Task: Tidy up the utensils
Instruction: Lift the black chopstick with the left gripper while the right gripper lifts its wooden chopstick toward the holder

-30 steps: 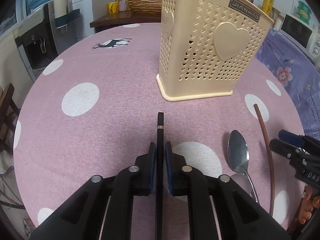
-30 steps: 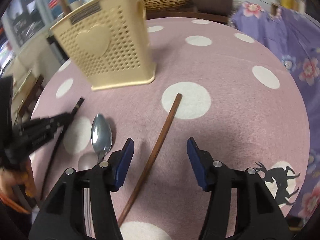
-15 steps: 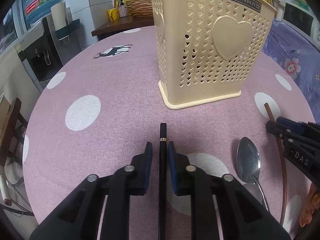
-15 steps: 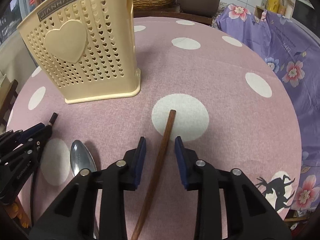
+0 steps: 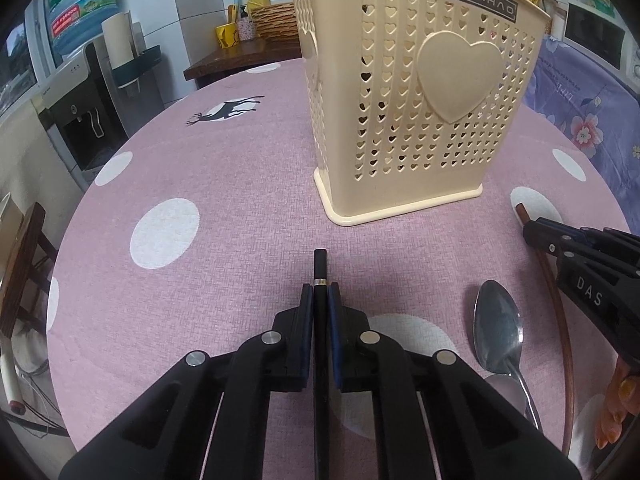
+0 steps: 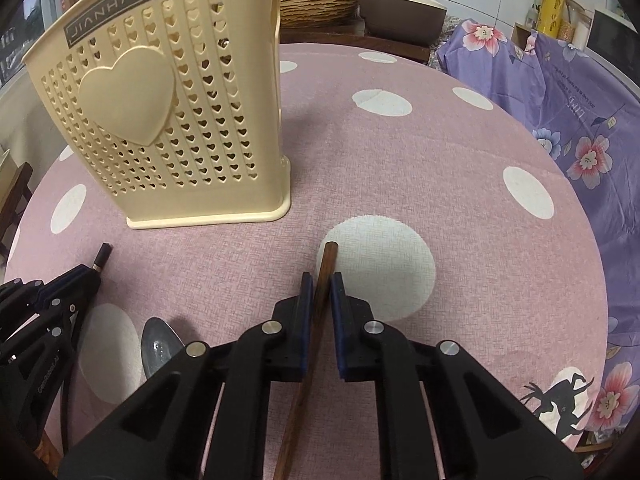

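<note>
Fingers (image 5: 307, 320) of the left gripper (image 5: 320, 312) are clamped on a black chopstick (image 5: 320, 272); right gripper (image 6: 320, 304) pads (image 6: 306, 308) are pinched around a brown chopstick (image 6: 326, 264), which runs slightly skewed between them.

Surface: round table with a pink cloth (image 5: 240, 176), white dots, deer prints. Room: water dispenser (image 5: 84, 96) at left, wicker basket (image 6: 318, 4) and rice cooker (image 6: 400, 8) on a side counter, purple floral fabric (image 6: 580, 120) at right.

Task items: cream perforated holder (image 5: 416, 92), heart emblem, "JIANHAO" label, upright mid-table, some handles poking out of the top. Black chopstick has a thin metal ring near its tip, which points at the holder base, apart from it. Brown chopstick tip sits over a white dot, right of the holder. Steel spoon (image 5: 498, 328) lies on the cloth between the two grippers, bowl toward the holder.

Versus 0.5 s ago: right pads were spread either side of the brown stick with visible gaps, now closed on it. Left grip unchanged. Both cameras sit closer to the holder. Spoon hasn't moved.
</note>
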Tool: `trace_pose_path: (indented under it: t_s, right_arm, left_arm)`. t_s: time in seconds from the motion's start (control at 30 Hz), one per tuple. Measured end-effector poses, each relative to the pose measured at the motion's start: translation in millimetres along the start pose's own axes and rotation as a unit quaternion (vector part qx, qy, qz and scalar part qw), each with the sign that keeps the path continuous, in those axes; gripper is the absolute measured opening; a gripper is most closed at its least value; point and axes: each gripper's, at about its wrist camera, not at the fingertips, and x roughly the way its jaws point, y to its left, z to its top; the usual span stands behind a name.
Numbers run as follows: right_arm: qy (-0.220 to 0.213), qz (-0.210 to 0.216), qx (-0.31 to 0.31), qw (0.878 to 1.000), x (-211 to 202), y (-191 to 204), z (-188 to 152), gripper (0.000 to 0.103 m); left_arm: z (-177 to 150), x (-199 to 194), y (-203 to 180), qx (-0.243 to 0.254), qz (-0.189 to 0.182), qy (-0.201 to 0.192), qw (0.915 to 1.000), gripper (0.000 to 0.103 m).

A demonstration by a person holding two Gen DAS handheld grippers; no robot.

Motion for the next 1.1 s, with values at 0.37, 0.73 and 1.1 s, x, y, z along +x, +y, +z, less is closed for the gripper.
trace_pose_path:
  t_s: [0.37, 0.73, 1.1]
  right_arm:
    - [-0.027, 0.055, 0.024, 0.998, -17.9, -10.8, -0.5, 0.009]
    - [-0.113, 0.127, 0.039, 0.985, -101.3, -37.0, 4.3, 0.008]
    - [-0.204, 0.145, 0.025, 0.968, -187.6, -56.7, 15.9, 0.008]
  left_arm:
    - [0.2, -5.6, 8.5, -0.025, -0.02, -0.01, 0.9995, 0.009]
    - [13.2, -89.0, 32.2, -0.058, -0.067, -0.099, 0.9911, 0.009]
    - [35.8, -161.5, 48.8, -0.07, -0.078, -0.187, 0.9768, 0.009]
